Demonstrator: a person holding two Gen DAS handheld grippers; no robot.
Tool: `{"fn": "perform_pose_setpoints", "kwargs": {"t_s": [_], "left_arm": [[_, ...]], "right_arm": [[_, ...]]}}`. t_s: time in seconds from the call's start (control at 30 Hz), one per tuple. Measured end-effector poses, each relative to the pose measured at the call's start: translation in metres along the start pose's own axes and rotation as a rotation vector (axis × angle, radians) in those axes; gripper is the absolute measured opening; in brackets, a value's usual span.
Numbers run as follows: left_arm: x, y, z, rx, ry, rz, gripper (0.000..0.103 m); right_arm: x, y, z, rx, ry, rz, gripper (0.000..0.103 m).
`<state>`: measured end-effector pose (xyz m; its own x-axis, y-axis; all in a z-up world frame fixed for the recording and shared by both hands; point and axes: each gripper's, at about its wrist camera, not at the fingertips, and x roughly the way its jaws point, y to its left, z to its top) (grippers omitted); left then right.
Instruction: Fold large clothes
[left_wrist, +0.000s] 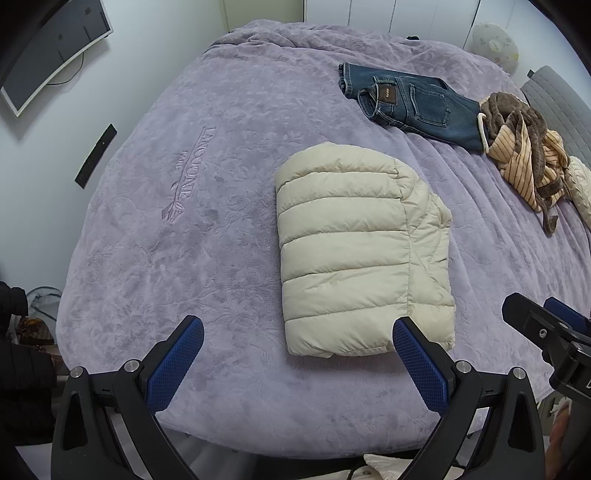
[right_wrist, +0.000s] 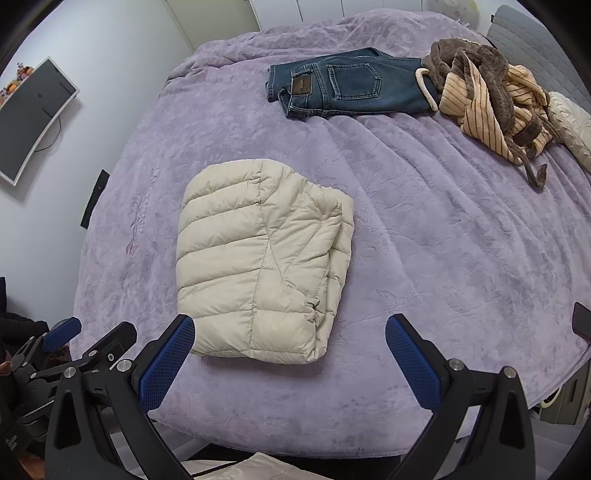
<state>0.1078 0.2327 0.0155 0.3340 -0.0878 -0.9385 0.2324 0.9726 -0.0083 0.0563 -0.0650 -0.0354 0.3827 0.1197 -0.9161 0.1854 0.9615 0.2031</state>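
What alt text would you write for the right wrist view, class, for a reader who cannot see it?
A cream puffer jacket lies folded on a purple bedspread, just beyond the open right hand-held gripper. Farther back lie folded jeans and a crumpled brown-and-striped garment; the left hand-held gripper shows at lower left.

Black hand-held gripper (left_wrist: 297, 338), blue textured fingertips (left_wrist: 419, 363).

Home bedroom: purple-blanketed bed (left_wrist: 221, 184), clothes.
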Motion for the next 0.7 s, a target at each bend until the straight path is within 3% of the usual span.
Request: {"fn": "perform_pose_setpoints", "kwargs": {"t_s": [0.7], "left_arm": [[0.0030, -0.0004, 0.0008, -0.003, 0.006, 0.003, 0.102]], "right_arm": [[0.0025, -0.0017, 0.0011, 0.002, 0.006, 0.004, 0.103]]}}
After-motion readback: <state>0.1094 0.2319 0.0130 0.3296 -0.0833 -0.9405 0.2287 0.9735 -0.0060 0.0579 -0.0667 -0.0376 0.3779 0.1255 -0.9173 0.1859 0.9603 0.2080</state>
